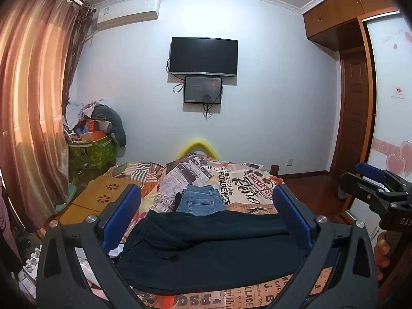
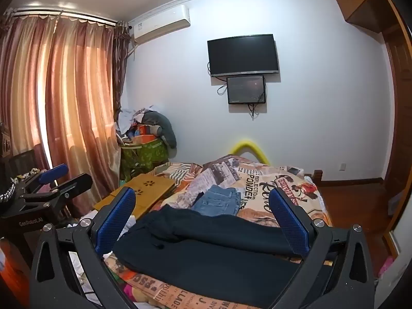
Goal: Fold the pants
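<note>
**Dark pants spread on the bed, both grippers held above them**

A pair of dark pants [image 1: 206, 252] is laid flat across the near part of the bed [image 1: 247, 188], on a bedspread printed with newspaper patterns. The waistband with its drawstring is seen toward the left, and the legs run off to the right. Just beyond the pants, a folded pair of blue jeans [image 1: 199, 200] is laid on the same bedspread, close to the dark fabric's far edge.

The left gripper [image 1: 206, 216] is held above the pants with its jaws spread wide; nothing is held between them. The right gripper [image 2: 202, 219] is likewise held over the pants, its jaws wide apart and empty. Each gripper is seen at the edge of the other's view.

A low wooden tray [image 2: 146, 193] with flower-shaped cutouts is set on the left side of the bed. In the corner by the curtain [image 2: 77, 103], a green patterned bag [image 2: 144, 154] is stuffed with boxes and heaped with clothes and a grey cushion. A television [image 1: 203, 55] is mounted on the wall, with a smaller screen [image 1: 203, 90] just under it.
</note>
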`<state>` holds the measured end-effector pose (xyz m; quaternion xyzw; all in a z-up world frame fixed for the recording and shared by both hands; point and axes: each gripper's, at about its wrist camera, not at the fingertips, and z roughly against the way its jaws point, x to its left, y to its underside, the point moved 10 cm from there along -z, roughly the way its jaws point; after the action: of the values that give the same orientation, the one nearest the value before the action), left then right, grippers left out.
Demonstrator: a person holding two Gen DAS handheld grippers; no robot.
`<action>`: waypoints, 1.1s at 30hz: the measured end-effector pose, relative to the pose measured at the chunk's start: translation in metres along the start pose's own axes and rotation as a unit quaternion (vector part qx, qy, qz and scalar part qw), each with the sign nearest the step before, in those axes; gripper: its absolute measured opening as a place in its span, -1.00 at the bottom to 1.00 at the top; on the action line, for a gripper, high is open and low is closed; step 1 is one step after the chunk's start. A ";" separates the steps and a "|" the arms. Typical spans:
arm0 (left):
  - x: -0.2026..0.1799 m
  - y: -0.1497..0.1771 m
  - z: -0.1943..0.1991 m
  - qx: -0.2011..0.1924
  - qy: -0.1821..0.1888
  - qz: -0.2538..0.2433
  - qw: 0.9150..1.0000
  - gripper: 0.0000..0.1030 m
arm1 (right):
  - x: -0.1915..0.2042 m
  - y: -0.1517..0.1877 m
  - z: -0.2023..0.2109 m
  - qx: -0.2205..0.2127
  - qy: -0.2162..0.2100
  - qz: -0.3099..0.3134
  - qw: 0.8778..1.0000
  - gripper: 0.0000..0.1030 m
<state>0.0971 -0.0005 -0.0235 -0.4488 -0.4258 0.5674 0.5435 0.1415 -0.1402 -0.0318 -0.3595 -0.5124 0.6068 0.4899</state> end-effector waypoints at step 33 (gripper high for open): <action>-0.012 0.001 0.006 -0.010 0.007 -0.030 0.999 1.00 | -0.003 -0.001 0.007 -0.007 0.021 -0.004 1.000 1.00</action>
<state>0.0912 -0.0127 -0.0226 -0.4456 -0.4406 0.5434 0.5586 0.1364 -0.1448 -0.0298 -0.3736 -0.5075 0.5940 0.5000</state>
